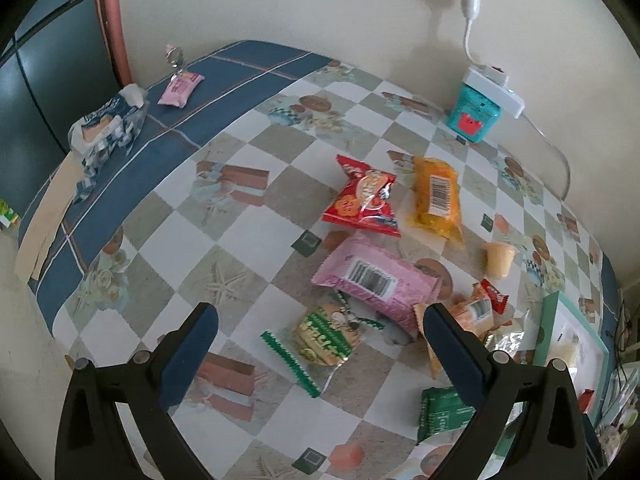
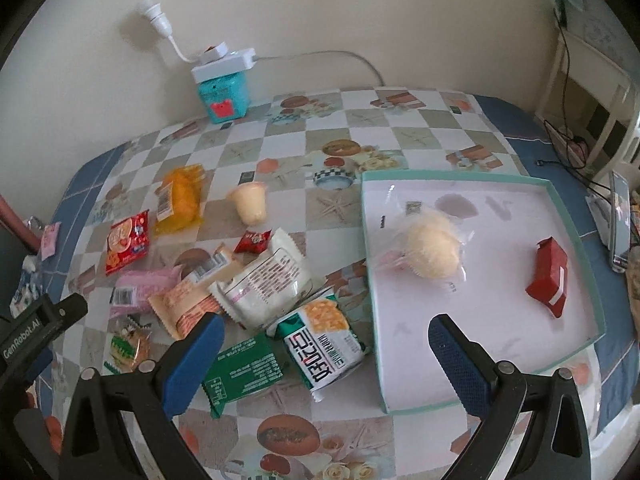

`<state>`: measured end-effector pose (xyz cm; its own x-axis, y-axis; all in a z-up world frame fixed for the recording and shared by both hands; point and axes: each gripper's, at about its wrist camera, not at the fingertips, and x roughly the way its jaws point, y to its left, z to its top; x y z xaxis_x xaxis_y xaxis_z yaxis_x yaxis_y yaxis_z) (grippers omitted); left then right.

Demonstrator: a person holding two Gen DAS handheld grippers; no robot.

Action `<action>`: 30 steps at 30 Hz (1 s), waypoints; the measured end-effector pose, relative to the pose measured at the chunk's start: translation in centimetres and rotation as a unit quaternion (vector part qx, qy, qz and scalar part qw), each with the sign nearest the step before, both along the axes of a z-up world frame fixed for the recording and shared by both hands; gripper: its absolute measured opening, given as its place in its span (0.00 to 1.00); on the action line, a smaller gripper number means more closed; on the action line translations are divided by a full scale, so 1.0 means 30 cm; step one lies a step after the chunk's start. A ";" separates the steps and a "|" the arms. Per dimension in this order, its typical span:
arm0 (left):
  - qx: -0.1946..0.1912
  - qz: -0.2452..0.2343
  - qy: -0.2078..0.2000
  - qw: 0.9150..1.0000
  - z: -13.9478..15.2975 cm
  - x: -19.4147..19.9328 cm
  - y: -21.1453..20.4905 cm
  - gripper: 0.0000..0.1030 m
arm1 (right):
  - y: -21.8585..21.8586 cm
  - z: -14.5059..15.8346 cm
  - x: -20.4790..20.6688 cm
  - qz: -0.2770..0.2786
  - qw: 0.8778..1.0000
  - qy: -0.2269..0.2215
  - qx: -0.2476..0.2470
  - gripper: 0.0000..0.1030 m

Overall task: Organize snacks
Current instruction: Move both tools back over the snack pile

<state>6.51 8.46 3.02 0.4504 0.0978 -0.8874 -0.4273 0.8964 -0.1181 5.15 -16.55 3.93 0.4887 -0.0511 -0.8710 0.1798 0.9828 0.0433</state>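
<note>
Snack packs lie scattered on the checkered table. A green-edged cracker pack (image 1: 320, 342) sits just ahead of my open left gripper (image 1: 320, 340), with a pink pack (image 1: 376, 280), a red pack (image 1: 366, 198) and an orange pack (image 1: 438, 196) farther off. My right gripper (image 2: 326, 344) hangs open over a white-and-green pack (image 2: 324, 344) and a dark green pack (image 2: 244, 372). To its right a teal-rimmed tray (image 2: 576, 236) holds a wrapped pale bun (image 2: 430, 246) and a red pack (image 2: 550, 282). Neither gripper holds anything.
A teal box (image 2: 224, 96) with a white power strip on top stands by the wall. A small pudding cup (image 2: 251, 203) lies on the table. A blue-and-white bag (image 1: 108, 126) and a small pink pack (image 1: 180, 88) rest near the far left edge. A phone (image 2: 620, 220) lies right of the tray.
</note>
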 end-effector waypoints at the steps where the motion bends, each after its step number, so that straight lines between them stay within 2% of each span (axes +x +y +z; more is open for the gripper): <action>1: -0.001 0.001 0.001 1.000 -0.004 -0.002 0.006 0.99 | -0.001 -0.004 0.001 0.001 1.000 0.003 0.004 1.00; 8: -0.021 0.016 0.008 1.000 -0.031 -0.009 0.051 0.99 | -0.065 -0.027 0.012 -0.020 0.999 0.014 0.026 1.00; 14: -0.034 -0.010 0.025 0.999 -0.069 0.008 0.014 0.99 | -0.116 -0.072 0.024 -0.034 0.998 0.040 0.039 1.00; 19: -0.042 -0.012 0.034 0.998 -0.090 0.013 0.005 0.99 | -0.108 -0.101 0.033 -0.018 0.997 0.055 0.048 1.00; 25: -0.067 0.013 0.045 0.997 -0.133 0.015 0.061 0.99 | -0.077 -0.096 0.035 0.000 0.998 0.040 0.044 0.98; 30: -0.082 0.039 0.062 0.994 -0.176 0.012 0.112 0.99 | -0.073 -0.106 0.045 0.002 0.998 0.044 0.048 0.90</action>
